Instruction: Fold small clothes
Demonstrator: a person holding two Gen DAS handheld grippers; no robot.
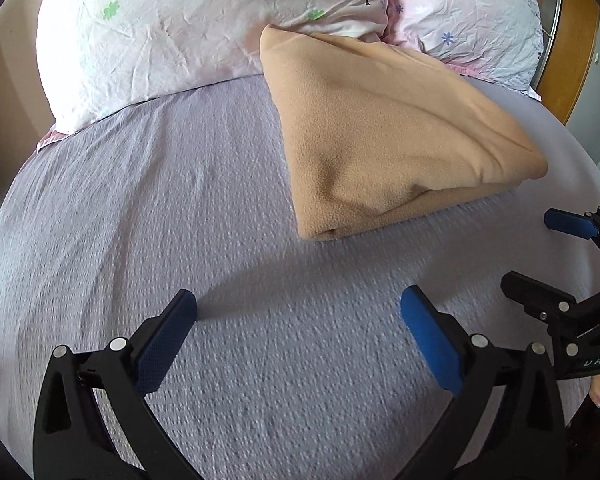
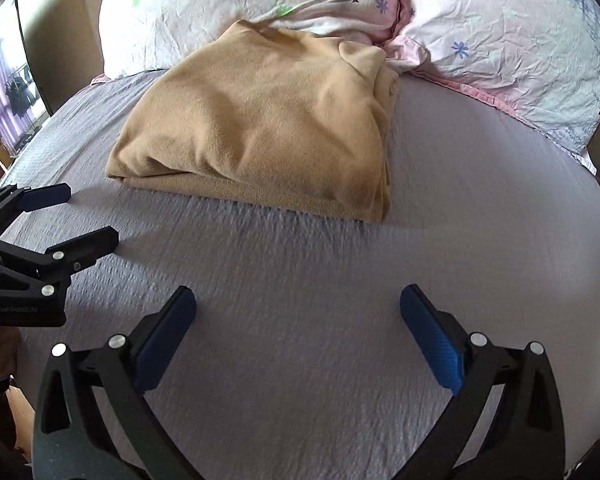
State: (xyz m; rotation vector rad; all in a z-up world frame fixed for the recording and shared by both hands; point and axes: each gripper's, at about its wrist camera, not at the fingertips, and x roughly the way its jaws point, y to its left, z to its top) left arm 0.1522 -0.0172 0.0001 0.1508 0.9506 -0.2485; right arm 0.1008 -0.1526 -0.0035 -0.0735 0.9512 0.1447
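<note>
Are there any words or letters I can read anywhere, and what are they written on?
"DAS": white letters on the black body of the right gripper; the word is cut off.
Small pale print on the body of the left gripper: too blurred to read.
Nothing is written on the tan garment or pillows.

Before me lay a bed (image 1: 140, 200) under a lilac textured sheet. On it rested a folded tan fleece garment (image 1: 392, 136) and two floral pillows (image 1: 172, 32).

The letters "DAS" are seen on the black body of the right tool (image 1: 556, 256); small print on the left tool (image 2: 72, 216) cannot be read.
</note>
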